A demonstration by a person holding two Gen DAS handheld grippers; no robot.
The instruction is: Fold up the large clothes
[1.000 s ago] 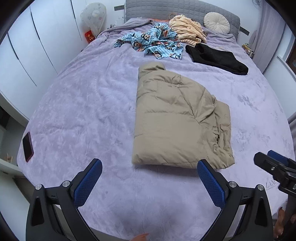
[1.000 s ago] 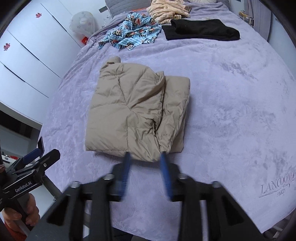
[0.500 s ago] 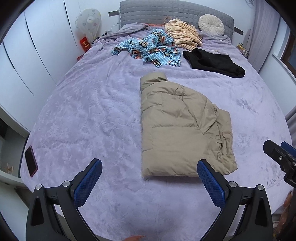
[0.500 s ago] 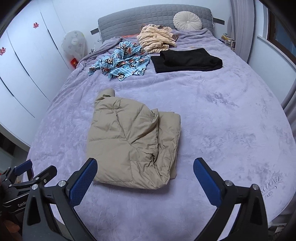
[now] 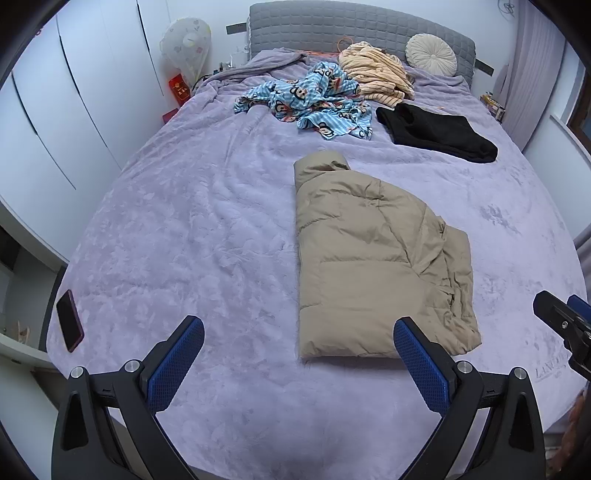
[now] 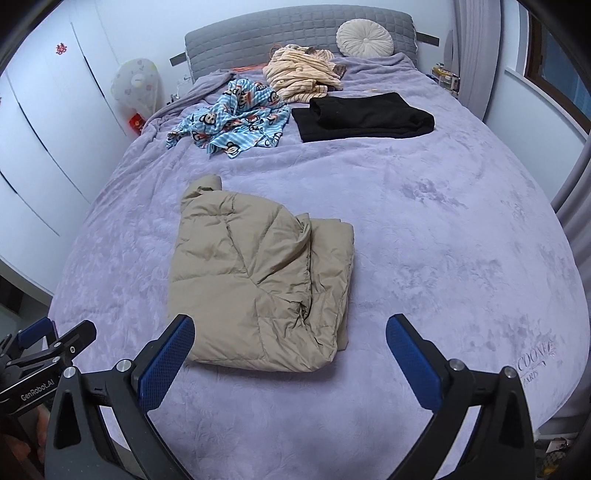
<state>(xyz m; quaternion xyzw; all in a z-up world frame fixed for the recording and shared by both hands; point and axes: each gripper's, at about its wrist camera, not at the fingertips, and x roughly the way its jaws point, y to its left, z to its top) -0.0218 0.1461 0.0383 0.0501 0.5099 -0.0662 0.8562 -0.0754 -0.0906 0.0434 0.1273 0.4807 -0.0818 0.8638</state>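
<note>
A bed [image 5: 192,236] covered by a lilac plush blanket [image 6: 443,236] fills both views. A folded tan puffer jacket [image 5: 369,266] is laid flat near the middle of the bed, toward the foot end, with a rolled edge at its far end and loose layers bunched along its right side. Neither gripper is in contact with it.

The left gripper [image 5: 299,354] is held above the foot of the bed with its jaws spread wide and nothing between them. The right gripper [image 6: 290,349] is likewise held wide apart and empty, just short of the jacket's near edge.

Toward the head of the bed, a crumpled blue monkey-print garment [image 5: 314,99] is seen beside a heap of cream striped fabric [image 6: 299,74], and a folded black garment [image 6: 365,114] is laid to their right. A round cream cushion [image 5: 430,55] is propped against the grey quilted headboard [image 6: 295,29]. A dark phone [image 5: 69,320] is lying at the bed's left edge. White wardrobe doors [image 5: 74,96] line the left wall, and a covered fan [image 6: 137,86] is standing in the corner.
</note>
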